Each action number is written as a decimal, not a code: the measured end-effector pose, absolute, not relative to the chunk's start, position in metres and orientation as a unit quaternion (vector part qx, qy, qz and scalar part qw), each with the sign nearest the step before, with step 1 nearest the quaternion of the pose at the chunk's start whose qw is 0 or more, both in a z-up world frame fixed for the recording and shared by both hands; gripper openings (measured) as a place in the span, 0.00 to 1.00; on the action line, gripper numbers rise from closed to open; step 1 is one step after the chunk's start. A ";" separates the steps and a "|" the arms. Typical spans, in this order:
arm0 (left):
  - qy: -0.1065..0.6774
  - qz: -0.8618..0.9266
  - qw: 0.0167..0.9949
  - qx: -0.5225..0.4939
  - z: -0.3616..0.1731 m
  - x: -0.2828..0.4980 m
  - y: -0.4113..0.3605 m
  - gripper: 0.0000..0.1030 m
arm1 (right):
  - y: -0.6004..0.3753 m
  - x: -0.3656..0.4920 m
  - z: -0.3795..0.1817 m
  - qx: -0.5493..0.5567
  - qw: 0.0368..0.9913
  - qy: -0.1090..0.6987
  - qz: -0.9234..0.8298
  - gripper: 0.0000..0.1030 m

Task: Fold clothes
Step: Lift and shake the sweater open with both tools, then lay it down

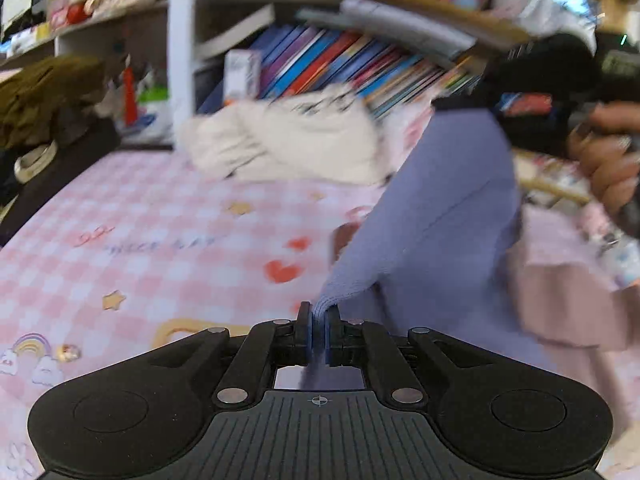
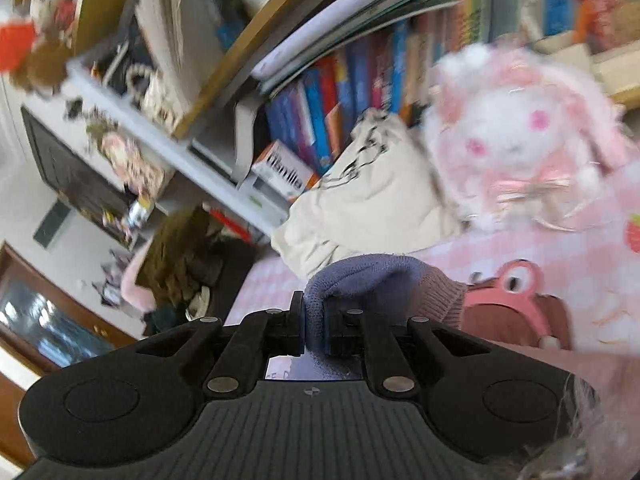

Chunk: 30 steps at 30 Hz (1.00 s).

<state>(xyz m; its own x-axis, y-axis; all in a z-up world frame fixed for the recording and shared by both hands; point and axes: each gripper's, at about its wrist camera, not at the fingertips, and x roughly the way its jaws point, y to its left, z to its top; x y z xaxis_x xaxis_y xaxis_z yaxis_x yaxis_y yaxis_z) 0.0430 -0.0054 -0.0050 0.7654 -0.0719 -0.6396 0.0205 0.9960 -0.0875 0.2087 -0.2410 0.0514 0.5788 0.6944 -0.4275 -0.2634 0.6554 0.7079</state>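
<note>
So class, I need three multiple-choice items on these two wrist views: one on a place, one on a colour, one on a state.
1. Where does the cream garment lie?
A. on the pink checked cover, in front of the books
B. on the top shelf
C. in the left gripper

2. What colour is the gripped garment?
A. green
B. lavender blue
C. red

3. How is the right gripper?
A. wide open
B. shut on nothing
C. shut on the garment

Answers:
1 A, it rests on the cover below the books.
2 B, the knit reads lavender blue in both views.
3 C, fabric is pinched between its pads.
</note>
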 end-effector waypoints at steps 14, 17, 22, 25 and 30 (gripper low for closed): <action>0.389 0.028 0.921 -0.013 -0.030 0.095 0.061 0.06 | -0.197 0.190 0.036 0.179 0.868 0.370 0.280 0.54; 0.395 0.043 0.918 -0.017 -0.035 0.100 0.067 0.11 | -0.222 0.157 0.024 0.141 0.867 0.390 0.276 0.54; 0.403 0.050 0.914 -0.014 -0.028 0.090 0.065 0.16 | -0.258 0.095 -0.003 0.031 0.869 0.423 0.255 0.54; 0.390 0.054 0.919 0.005 -0.017 0.070 0.058 0.31 | -0.274 0.057 -0.015 -0.022 0.869 0.435 0.236 0.54; 0.349 0.027 0.936 0.021 0.001 0.030 0.027 0.49 | -0.293 0.023 -0.033 -0.019 0.856 0.464 0.229 0.53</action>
